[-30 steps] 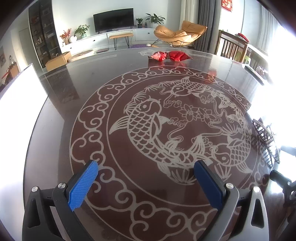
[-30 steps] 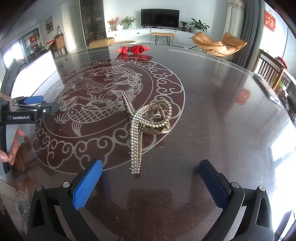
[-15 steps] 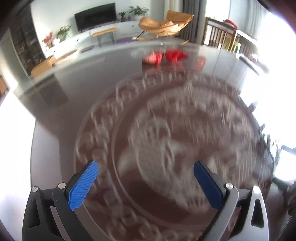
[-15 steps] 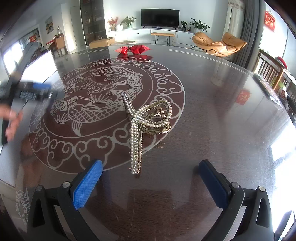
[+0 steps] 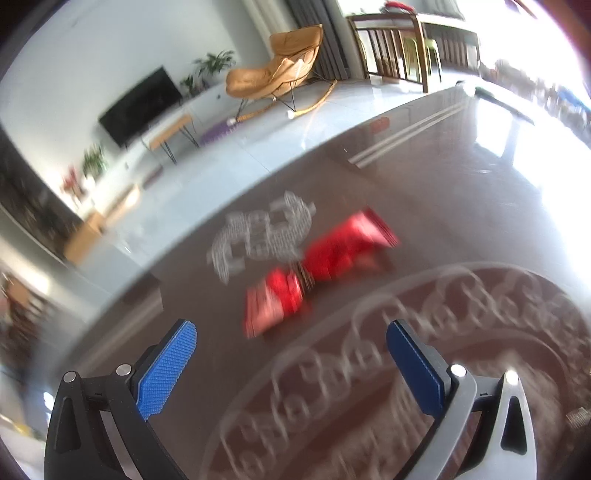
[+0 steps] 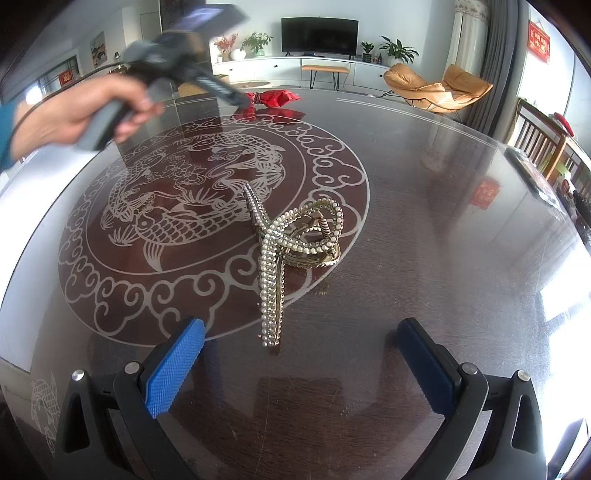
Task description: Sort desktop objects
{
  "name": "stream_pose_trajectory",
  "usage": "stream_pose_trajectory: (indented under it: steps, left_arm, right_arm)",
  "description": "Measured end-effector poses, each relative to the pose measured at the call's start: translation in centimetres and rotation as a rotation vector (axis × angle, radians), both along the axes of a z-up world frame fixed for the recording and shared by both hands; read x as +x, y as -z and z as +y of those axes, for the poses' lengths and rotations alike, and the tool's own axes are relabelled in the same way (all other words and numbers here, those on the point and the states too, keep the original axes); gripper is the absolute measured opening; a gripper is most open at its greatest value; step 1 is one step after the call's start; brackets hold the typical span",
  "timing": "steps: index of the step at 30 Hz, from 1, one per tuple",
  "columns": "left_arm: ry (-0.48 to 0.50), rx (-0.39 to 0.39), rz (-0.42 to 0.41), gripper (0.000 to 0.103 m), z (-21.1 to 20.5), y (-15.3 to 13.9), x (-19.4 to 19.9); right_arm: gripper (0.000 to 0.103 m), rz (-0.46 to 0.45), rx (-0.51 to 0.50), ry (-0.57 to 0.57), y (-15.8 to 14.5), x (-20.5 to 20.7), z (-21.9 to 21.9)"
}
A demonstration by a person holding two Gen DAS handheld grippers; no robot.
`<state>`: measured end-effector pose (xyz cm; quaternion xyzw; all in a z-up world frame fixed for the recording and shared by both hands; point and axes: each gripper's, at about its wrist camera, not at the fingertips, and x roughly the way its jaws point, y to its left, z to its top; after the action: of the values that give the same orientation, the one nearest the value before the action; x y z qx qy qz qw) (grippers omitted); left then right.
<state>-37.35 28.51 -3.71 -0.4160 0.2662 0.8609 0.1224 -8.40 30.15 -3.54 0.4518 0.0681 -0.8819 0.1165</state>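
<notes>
A red bow-shaped cloth item (image 5: 317,269) lies on the dark round table (image 5: 461,192), blurred, just ahead of my left gripper (image 5: 291,354), which is open and empty above the table. The same red item (image 6: 275,98) shows at the table's far edge in the right wrist view, where a hand (image 6: 70,110) holds the left gripper (image 6: 236,96) close to it. A pearl-studded gold hair claw (image 6: 291,254) rests on the table (image 6: 443,229) in front of my right gripper (image 6: 301,354), open and empty.
The table carries a pale fish and cloud pattern (image 6: 192,206). A white sheet (image 6: 26,221) lies along the left rim. Chairs (image 6: 546,147) stand at the right. An orange lounge chair (image 6: 436,88) and a TV (image 6: 319,36) sit beyond the table.
My left gripper has swung up and far across the table toward the red item, which now fills its view close up. The right gripper and hair claw have stayed put.
</notes>
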Motion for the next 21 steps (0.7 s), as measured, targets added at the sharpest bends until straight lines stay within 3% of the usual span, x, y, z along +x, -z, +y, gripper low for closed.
stream_pose_trajectory:
  steps: [4, 7, 8, 9, 10, 12, 17, 21]
  left_arm:
    - [0.039, -0.052, -0.01, 0.103, 1.3, 1.7, -3.5]
    - [0.054, -0.008, 0.007, 0.103, 1.4, 1.6, -4.9]
    - [0.063, 0.03, -0.03, 0.103, 1.2, 1.6, -5.5]
    - [0.07, 0.063, -0.055, 0.095, 0.9, 1.6, -5.8]
    - [0.096, 0.167, -0.123, 0.062, 0.2, 1.5, -6.1]
    - [0.085, 0.245, -0.158, 0.021, -0.5, 1.2, -6.3]
    - [0.067, 0.212, -0.111, 0.019, -1.3, 1.2, -2.8]
    - [-0.037, 0.232, -0.107, 0.019, -4.4, 1.0, 3.4]
  right_arm:
    - [0.103, 0.0, 0.0, 0.0, 0.0, 0.0, 0.0]
    - [0.103, 0.0, 0.0, 0.0, 0.0, 0.0, 0.1]
    - [0.103, 0.0, 0.0, 0.0, -0.1, 0.1, -0.1]
    - [0.103, 0.0, 0.0, 0.0, 0.0, 0.0, 0.1]
    - [0.103, 0.0, 0.0, 0.0, -0.1, 0.1, -0.1]
    - [0.103, 0.0, 0.0, 0.0, -0.1, 0.1, -0.1]
    - [0.103, 0.0, 0.0, 0.0, 0.0, 0.0, 0.1]
    - [0.103, 0.0, 0.0, 0.0, 0.0, 0.0, 0.1]
